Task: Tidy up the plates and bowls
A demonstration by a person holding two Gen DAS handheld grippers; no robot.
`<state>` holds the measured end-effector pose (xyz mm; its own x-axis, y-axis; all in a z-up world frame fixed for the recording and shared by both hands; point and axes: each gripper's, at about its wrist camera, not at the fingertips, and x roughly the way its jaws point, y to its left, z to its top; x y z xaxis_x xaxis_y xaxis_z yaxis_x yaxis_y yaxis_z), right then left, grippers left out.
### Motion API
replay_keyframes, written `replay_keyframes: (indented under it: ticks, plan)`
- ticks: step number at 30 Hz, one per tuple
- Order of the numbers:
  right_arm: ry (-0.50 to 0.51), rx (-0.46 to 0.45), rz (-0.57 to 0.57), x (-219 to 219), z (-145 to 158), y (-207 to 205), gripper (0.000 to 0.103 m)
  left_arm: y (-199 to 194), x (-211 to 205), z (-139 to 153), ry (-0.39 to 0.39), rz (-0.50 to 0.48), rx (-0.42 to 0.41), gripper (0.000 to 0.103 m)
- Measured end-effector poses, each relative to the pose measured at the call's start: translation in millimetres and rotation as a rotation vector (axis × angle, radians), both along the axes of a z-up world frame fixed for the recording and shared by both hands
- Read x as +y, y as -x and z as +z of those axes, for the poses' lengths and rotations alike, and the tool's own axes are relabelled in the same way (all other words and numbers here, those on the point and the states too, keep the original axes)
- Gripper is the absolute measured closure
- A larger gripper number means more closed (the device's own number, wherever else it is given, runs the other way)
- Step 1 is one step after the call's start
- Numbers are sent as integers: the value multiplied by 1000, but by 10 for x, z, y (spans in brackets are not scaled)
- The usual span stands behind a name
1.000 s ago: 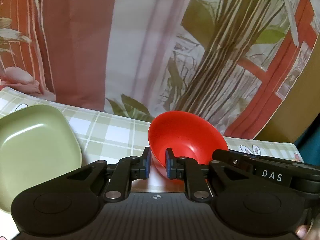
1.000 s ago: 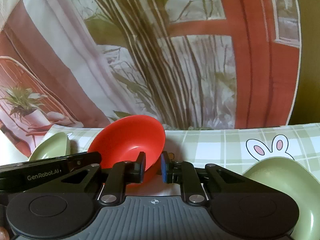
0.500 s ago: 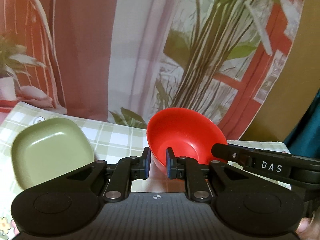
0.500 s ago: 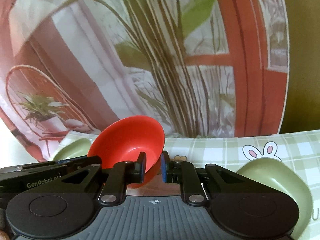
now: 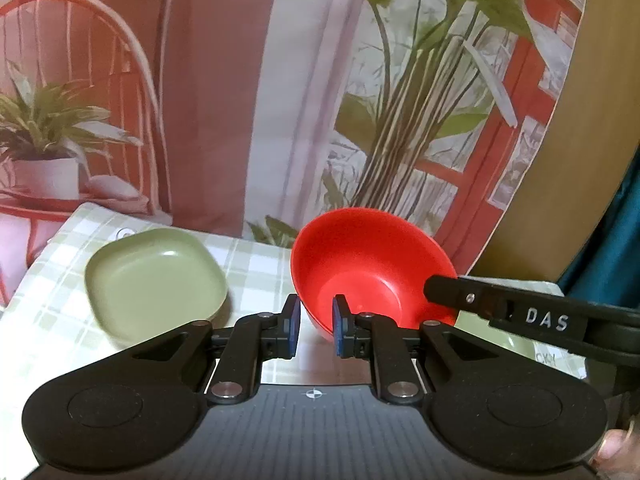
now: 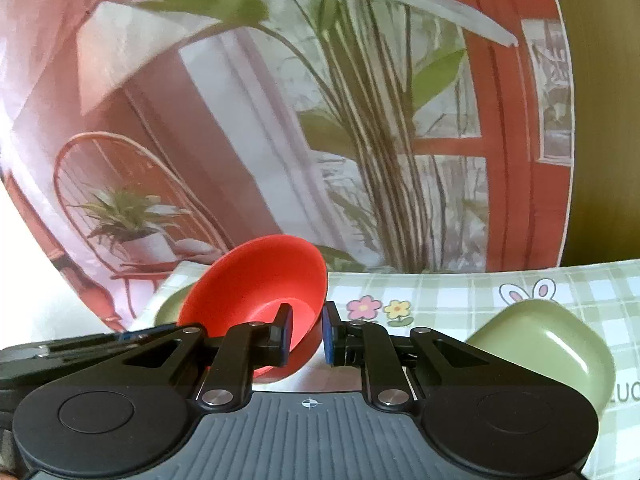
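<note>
A red bowl [image 5: 372, 264] hangs tilted above the table, gripped from both sides. My left gripper [image 5: 316, 328] is shut on the bowl's near left rim, one pad inside and one outside. In the right wrist view, my right gripper [image 6: 306, 332] is shut on the opposite rim of the same red bowl [image 6: 260, 284]. A square green plate [image 5: 156, 280] lies on the table left of the bowl. A second green plate [image 6: 552, 344] lies at the lower right of the right wrist view.
A green checked tablecloth [image 6: 440, 300] with flower and rabbit drawings covers the table. A printed backdrop [image 5: 240, 100] of plants, a chair and a red window frame hangs right behind it. A brown wall [image 5: 560, 200] stands to the right.
Both grippers have risen with the red bowl held between them. The table and the green plates have dropped lower and look smaller in both views.
</note>
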<state>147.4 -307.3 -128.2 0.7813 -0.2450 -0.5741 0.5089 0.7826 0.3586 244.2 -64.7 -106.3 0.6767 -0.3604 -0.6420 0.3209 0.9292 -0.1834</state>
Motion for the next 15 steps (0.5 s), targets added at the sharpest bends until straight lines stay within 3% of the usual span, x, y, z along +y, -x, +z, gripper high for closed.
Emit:
replay_keyframes:
  ticks: [15]
  plan:
    - [2, -13, 10, 411, 153, 357, 88, 521, 148, 173, -19, 0, -25, 85]
